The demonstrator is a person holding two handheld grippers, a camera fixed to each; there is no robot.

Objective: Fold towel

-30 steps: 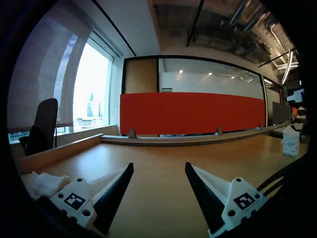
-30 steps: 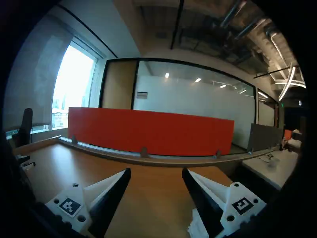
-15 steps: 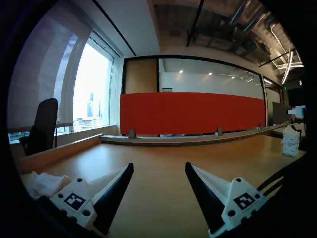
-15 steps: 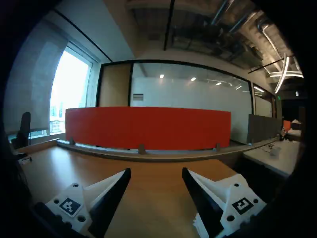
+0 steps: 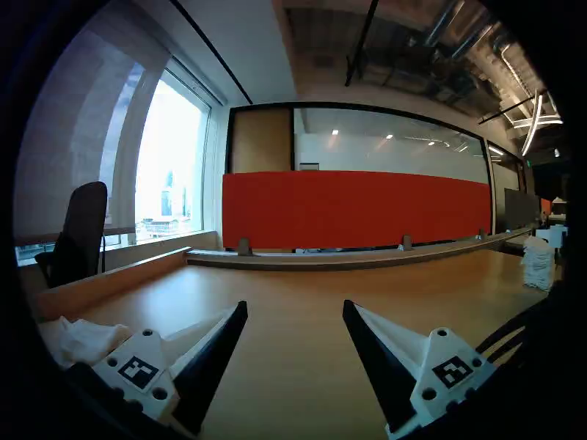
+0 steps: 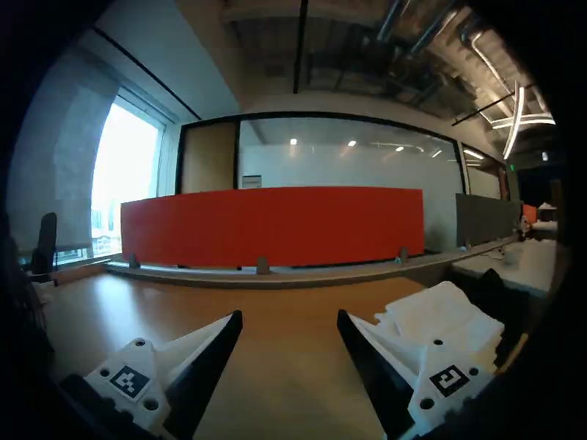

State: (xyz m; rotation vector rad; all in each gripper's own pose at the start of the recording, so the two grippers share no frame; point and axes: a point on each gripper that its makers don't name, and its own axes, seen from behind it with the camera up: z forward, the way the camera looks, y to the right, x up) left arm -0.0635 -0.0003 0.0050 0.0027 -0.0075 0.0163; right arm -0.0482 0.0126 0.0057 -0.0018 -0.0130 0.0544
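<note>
In the left gripper view my left gripper point(image 5: 295, 308) is open low over the wooden table point(image 5: 308, 293), nothing between its fingers. A crumpled white towel point(image 5: 81, 341) lies just left of its left finger. A stack of folded white towels point(image 5: 538, 264) stands at the table's far right. In the right gripper view my right gripper point(image 6: 290, 317) is open over the same table point(image 6: 286, 330). The stack of folded white towels point(image 6: 440, 312) sits close behind its right finger, off to the right, not held.
A red divider panel point(image 5: 356, 209) runs along the table's far edge, with a glass wall behind it. A black office chair point(image 5: 73, 235) stands at the left by the window. A second desk point(image 6: 532, 257) lies to the far right past the table's end.
The left gripper has stayed put. The right gripper has moved along the table, so the folded towel stack now shows large behind its right finger instead of just at the bottom edge.
</note>
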